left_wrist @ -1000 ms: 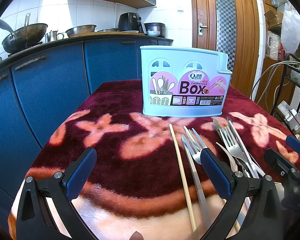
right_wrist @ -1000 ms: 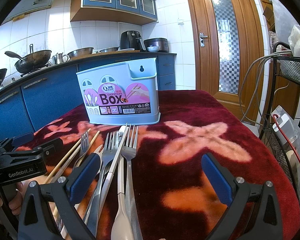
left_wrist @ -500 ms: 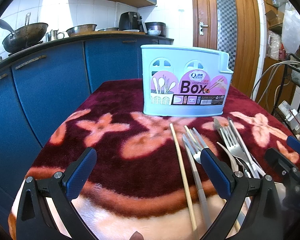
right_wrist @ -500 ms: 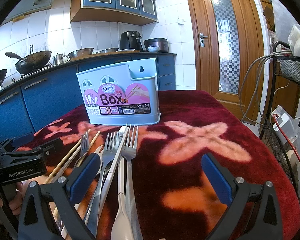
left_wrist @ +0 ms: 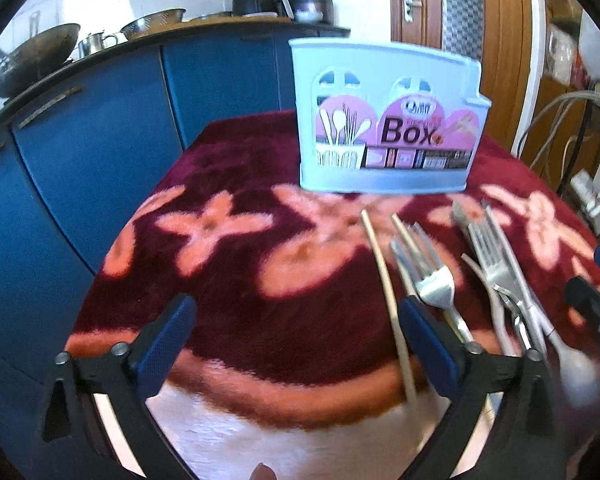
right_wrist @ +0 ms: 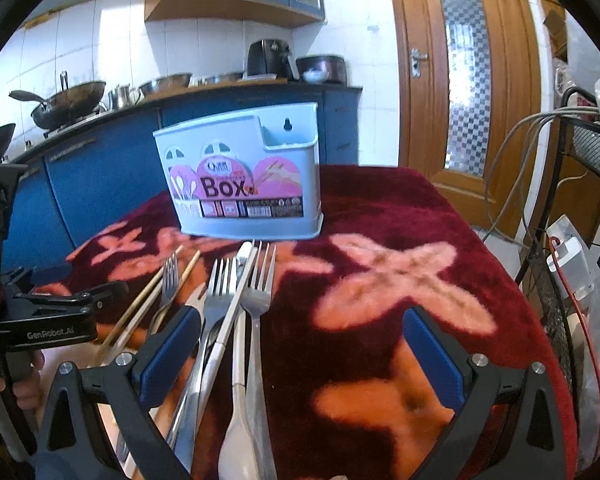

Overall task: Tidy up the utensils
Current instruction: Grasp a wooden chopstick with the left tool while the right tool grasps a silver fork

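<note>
A light-blue utensil box stands upright on the dark red flowered cloth. In front of it lie two wooden chopsticks, several forks and a white spoon. My left gripper hovers over the near left part of the cloth. Its jaws are closing, still wide, and the pads press on nothing; one chopstick runs just inside its right finger. My right gripper is open above the fork handles, which lie by its left finger.
Blue kitchen cabinets with a wok on the counter stand behind and to the left. A wooden door is at the back right. A wire rack with cables lines the table's right side. A hand holds the left gripper's handle.
The left wrist view has tipped downward, so the box sits higher in it, and the left jaws have narrowed slightly. The right wrist view has tipped down a little. Utensils lie unmoved.
</note>
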`<state>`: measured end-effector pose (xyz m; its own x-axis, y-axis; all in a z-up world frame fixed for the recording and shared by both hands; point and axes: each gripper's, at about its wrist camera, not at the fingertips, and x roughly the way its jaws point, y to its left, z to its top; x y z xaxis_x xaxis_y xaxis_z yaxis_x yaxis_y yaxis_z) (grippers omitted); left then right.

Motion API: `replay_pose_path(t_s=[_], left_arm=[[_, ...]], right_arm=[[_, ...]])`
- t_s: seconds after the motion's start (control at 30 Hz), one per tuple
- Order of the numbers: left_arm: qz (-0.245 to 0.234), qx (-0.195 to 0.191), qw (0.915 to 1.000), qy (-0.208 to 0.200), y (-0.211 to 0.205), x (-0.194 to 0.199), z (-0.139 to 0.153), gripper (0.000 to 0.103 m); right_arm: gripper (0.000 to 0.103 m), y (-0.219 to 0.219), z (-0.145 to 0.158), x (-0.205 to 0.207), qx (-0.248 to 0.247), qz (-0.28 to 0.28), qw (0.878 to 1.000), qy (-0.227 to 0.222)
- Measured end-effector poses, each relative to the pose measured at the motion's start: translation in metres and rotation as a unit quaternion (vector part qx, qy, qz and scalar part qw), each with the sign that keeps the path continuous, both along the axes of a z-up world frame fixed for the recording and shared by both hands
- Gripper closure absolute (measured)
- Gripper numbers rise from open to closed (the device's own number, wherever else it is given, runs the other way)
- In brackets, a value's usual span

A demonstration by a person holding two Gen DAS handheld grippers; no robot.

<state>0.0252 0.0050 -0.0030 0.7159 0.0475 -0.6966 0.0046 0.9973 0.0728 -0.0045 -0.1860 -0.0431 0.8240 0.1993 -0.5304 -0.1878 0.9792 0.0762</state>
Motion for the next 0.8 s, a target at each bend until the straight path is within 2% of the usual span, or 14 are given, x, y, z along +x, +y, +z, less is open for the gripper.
replay_pose_path(t_s=[0.1,0.2,0.33,0.53,0.67,0.8], left_arm=[[-0.006,0.007,0.9996,0.027,-0.002,0.007,-0.006,0.011],[-0.023,-0.013,0.9984,0.049,-0.003,0.013,-0.010,0.012],[-0.032,-0.016,0.9975,0.061,-0.004,0.019,-0.009,0.016],[-0.046,-0.041,0.9953,0.075,-0.003,0.021,-0.004,0.028],[-0.053,-0.045,0.9941,0.084,-0.007,0.022,-0.003,0.034],[-0.064,-0.062,0.9923,0.087,-0.006,0.026,-0.001,0.034]], right_arm=[[0.014,-0.004,-0.002,0.006,0.004,0.014,0.999,0.039],[0.023,-0.006,-0.004,0.011,0.008,0.029,0.997,0.069],[0.036,-0.005,-0.005,0.017,0.016,0.057,0.992,0.109],[0.058,0.001,-0.010,0.030,0.004,0.076,0.984,0.164],[0.065,0.006,-0.007,0.040,-0.008,0.088,0.980,0.178],[0.069,0.012,-0.006,0.047,-0.022,0.094,0.977,0.188]])
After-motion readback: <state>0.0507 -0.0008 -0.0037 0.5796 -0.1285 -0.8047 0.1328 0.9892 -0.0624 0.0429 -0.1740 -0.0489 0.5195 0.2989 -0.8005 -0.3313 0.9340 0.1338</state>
